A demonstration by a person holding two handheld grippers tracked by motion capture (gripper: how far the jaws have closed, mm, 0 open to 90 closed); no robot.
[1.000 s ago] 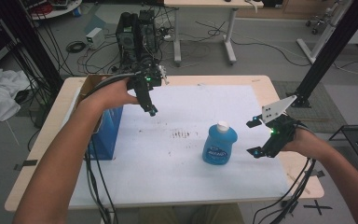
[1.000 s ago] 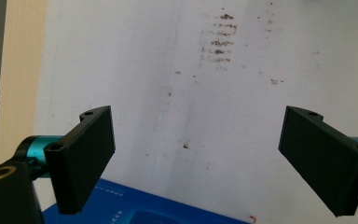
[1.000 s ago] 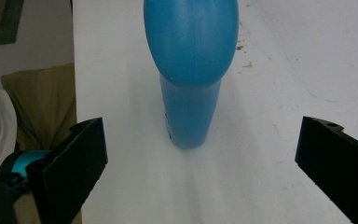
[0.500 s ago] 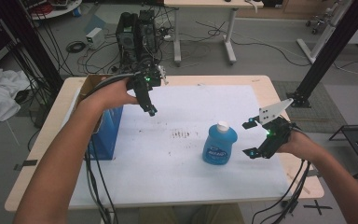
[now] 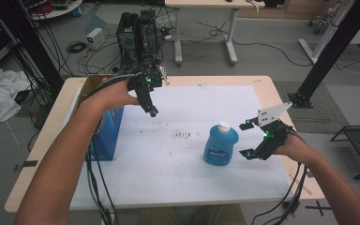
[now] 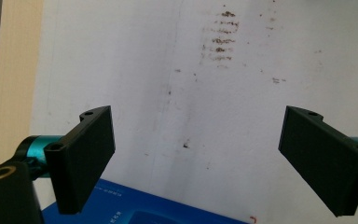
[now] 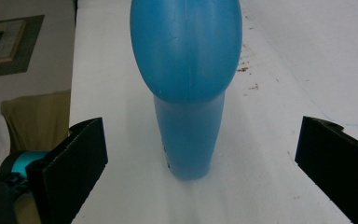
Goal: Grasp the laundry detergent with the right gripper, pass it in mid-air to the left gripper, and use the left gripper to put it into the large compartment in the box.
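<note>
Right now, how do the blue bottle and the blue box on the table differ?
The blue bottle is rounded with a white cap and stands mid-table on the white sheet; the blue box is square-sided and sits at the table's left edge. The right claw, open, faces the bottle; the left claw, open, hangs beside the box. Both are blue and upright.

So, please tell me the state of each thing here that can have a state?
blue bottle: upright on the white sheet, white cap on, not gripped.
right gripper: open, jaws apart beside the bottle, not touching it.
left gripper: open, empty, held above the sheet.
blue box: standing at the table's left side, top open.
white sheet: flat, with brown stains.
</note>
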